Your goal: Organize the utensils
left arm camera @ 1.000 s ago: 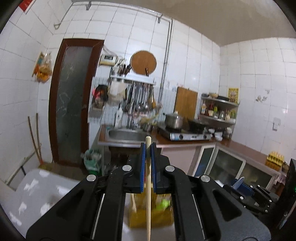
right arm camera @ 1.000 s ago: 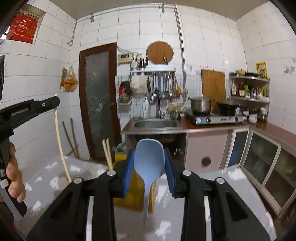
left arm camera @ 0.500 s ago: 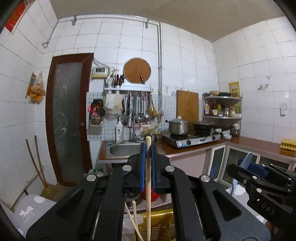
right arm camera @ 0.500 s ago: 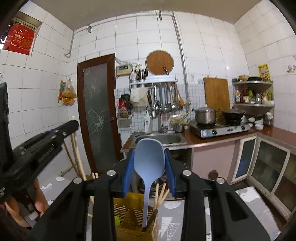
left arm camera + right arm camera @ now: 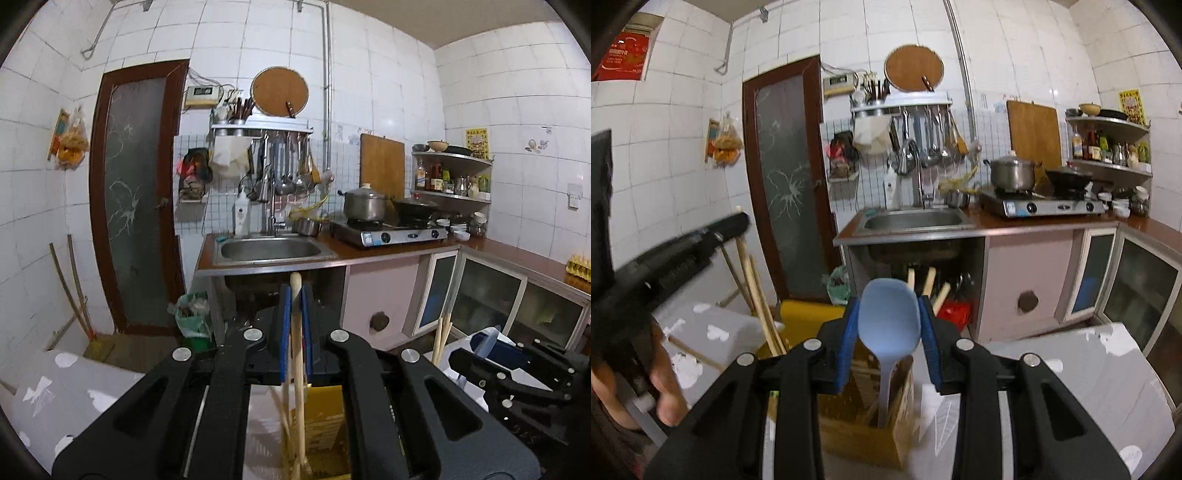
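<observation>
My left gripper (image 5: 295, 325) is shut on a long wooden stick utensil (image 5: 297, 354), held upright with its lower end down in the yellow utensil holder (image 5: 325, 417). My right gripper (image 5: 889, 325) is shut on a light blue spoon (image 5: 888, 321), bowl up, its handle reaching down into a compartment of the same yellow holder (image 5: 871, 424). Wooden chopsticks (image 5: 764, 302) stand in the holder's left side. The left gripper shows at the left of the right wrist view (image 5: 683, 254), and the right gripper shows at the lower right of the left wrist view (image 5: 509, 369).
The holder stands on a table with a grey leaf-print cloth (image 5: 1089, 387). Behind are a sink (image 5: 916, 221), a gas stove with a pot (image 5: 1041, 206), hanging ladles, a brown door (image 5: 786, 177) and glass-front cabinets (image 5: 1145, 288).
Both grippers have come down over the yellow holder. The stick and the blue spoon now reach into it, and the cameras have tilted slightly downward.
</observation>
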